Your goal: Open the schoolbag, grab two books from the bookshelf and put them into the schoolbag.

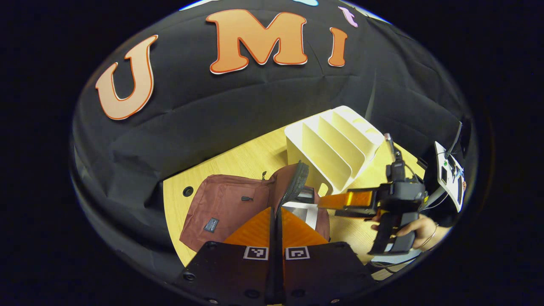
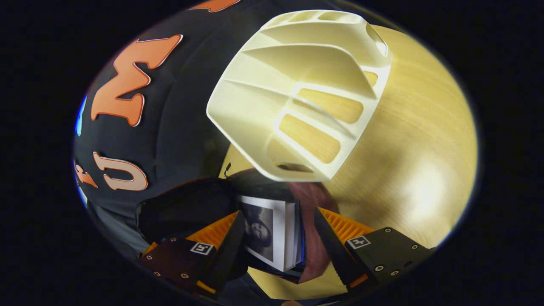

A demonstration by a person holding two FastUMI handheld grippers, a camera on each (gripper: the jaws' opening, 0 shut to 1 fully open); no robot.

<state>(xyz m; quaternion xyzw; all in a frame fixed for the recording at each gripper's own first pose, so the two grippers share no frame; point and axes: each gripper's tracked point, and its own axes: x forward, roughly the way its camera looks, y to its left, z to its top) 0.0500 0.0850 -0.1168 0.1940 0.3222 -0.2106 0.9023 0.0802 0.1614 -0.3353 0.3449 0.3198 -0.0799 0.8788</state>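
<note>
A maroon schoolbag [image 1: 225, 208] lies on the wooden table with its zipped flap [image 1: 293, 182] lifted. My left gripper [image 1: 276, 227] is shut on the flap's edge and holds the mouth apart. Inside the opening a white-edged book [image 1: 302, 211] shows. In the left gripper view my right gripper [image 1: 323, 202], held by a hand [image 1: 418, 229], reaches into the bag's mouth from the right. In the right gripper view that gripper [image 2: 278, 244] stands open, and the books [image 2: 272, 236] sit between its fingers inside the schoolbag [image 2: 312, 199]. The cream bookshelf [image 1: 335, 144] [image 2: 297, 93] stands just behind the bag with bare slots.
The wooden table [image 1: 238, 163] [image 2: 416, 140] stretches to the right of the bag and shelf. A cable hole [image 1: 188, 191] sits in the table left of the bag. The black cloth wall runs close behind the shelf.
</note>
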